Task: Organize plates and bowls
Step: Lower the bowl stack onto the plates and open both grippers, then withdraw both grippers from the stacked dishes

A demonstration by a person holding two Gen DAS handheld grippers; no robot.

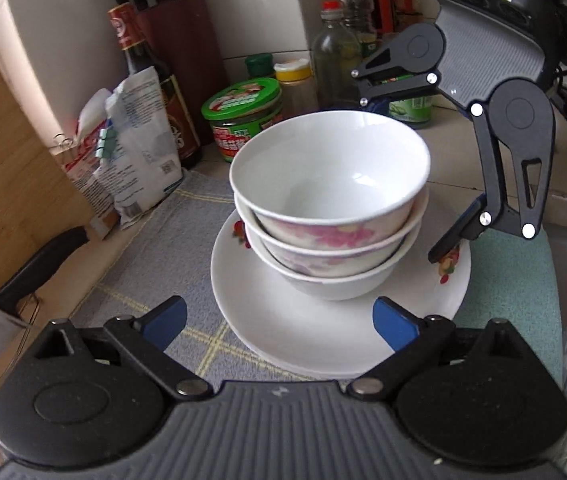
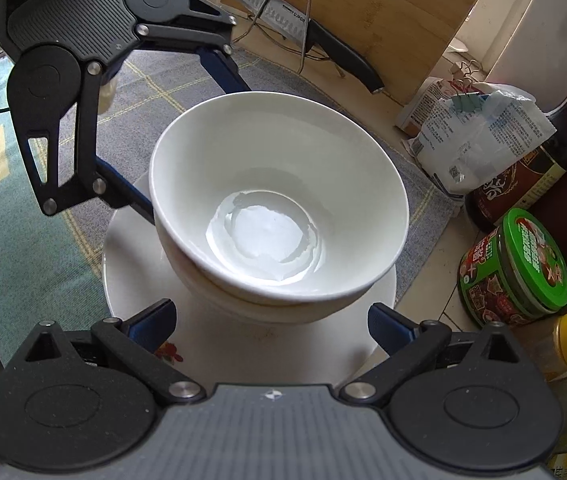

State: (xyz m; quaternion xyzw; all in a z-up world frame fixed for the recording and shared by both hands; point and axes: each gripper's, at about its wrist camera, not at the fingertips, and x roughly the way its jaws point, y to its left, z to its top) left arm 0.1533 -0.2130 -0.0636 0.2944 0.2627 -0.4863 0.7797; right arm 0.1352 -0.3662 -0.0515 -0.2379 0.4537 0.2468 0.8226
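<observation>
3 empty nested bowls (image 1: pixel 329 200) sit on stacked white plates (image 1: pixel 283 320); left gripper (image 1: pixel 279 324) and right gripper (image 2: pixel 271 324) fingers spread, holding nothing.

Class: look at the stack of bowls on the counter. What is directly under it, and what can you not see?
The stack of bowls stands on a white plate with a flower print, which lies on a grey checked cloth. The plate's middle is covered by the bowls; more plates may lie beneath it, but that is unclear.

A home kitchen counter: dark glass sauce bottle (image 1: pixel 151 80), green-lidded jar (image 1: pixel 243 116), maroon knife block (image 1: pixel 181 56) at the far tiled wall (image 1: pixel 259 4), bamboo cutting board (image 1: pixel 7 184) left.
</observation>
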